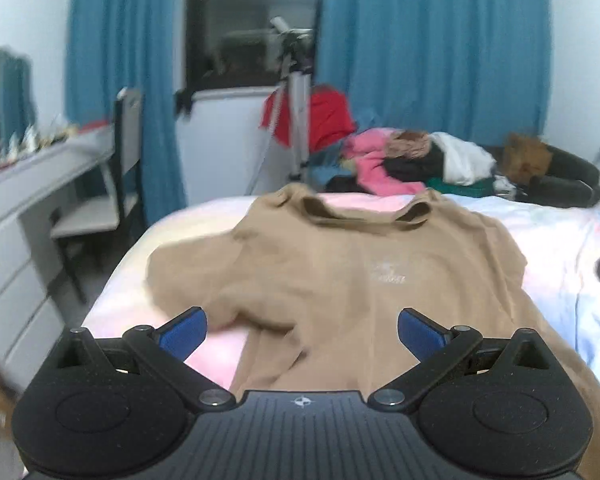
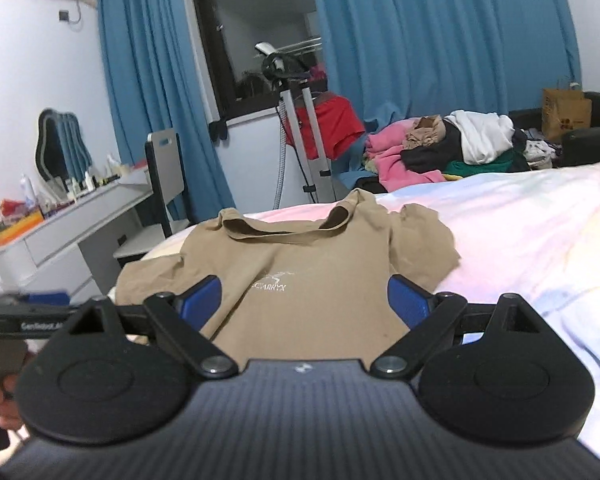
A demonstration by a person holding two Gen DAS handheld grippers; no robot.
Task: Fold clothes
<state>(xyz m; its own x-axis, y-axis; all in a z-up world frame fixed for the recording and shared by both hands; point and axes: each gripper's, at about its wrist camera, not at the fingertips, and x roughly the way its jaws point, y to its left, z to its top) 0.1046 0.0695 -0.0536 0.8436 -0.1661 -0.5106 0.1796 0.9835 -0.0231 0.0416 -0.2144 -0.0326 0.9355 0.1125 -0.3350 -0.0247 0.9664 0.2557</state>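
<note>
I see the tan T-shirt [image 1: 340,272] lying rumpled, logo up, on the bed [image 2: 520,240]; my left gripper [image 1: 302,330] and right gripper [image 2: 304,300] hover released over its near hem.

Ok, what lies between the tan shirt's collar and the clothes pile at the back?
Only a bare strip of bedsheet separates the tan shirt from the clothes pile, clearest in the right wrist view.

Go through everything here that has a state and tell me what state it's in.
Tan T-shirt: spread front-up on the bed, unfolded, sleeves rumpled.
Left gripper: open, holding nothing.
Right gripper: open, holding nothing.
Blue curtains: parted at the window.
Clothes pile: unfolded heap.
</note>
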